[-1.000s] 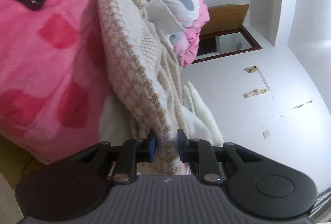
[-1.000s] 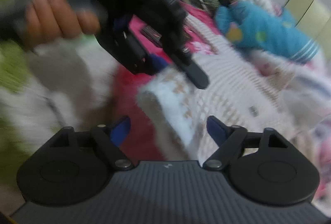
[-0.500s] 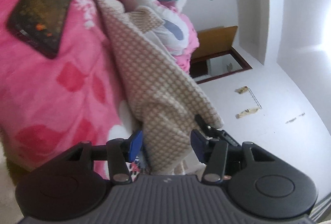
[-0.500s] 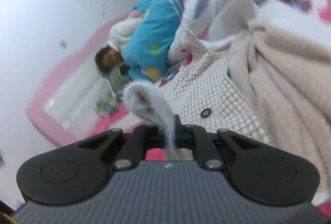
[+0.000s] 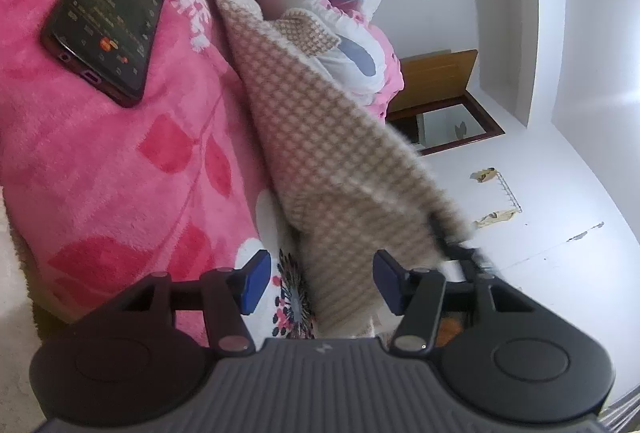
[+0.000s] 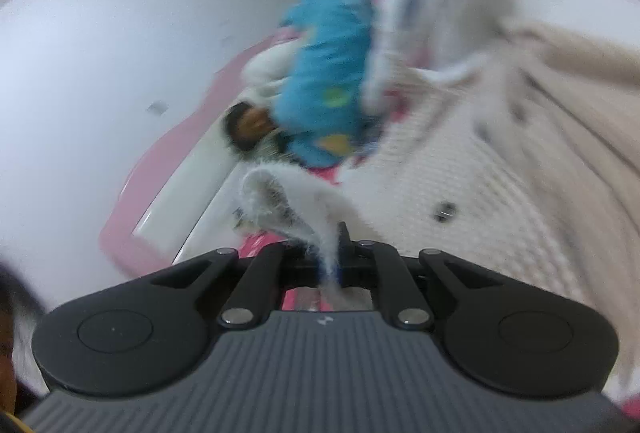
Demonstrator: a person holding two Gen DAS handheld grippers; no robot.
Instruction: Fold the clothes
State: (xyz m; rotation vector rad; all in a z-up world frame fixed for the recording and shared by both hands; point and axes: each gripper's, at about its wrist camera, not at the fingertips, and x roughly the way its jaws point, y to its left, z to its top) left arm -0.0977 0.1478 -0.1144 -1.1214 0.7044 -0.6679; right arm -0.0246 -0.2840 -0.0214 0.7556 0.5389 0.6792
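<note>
Checked garment (image 5: 320,153) runs lengthwise away; right gripper (image 6: 334,257) clamps its fuzzy edge, left gripper (image 5: 320,281) opening around it.

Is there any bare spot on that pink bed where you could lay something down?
Yes: the pink blanket is bare between the phone and the checked garment. Past the garment it is crowded: a heap of bedding against the wall.

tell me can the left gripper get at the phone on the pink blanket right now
Probably yes. The phone lies bare on the pink blanket, up and left of the open left gripper; the checked garment hangs beside it, not over it.
</note>
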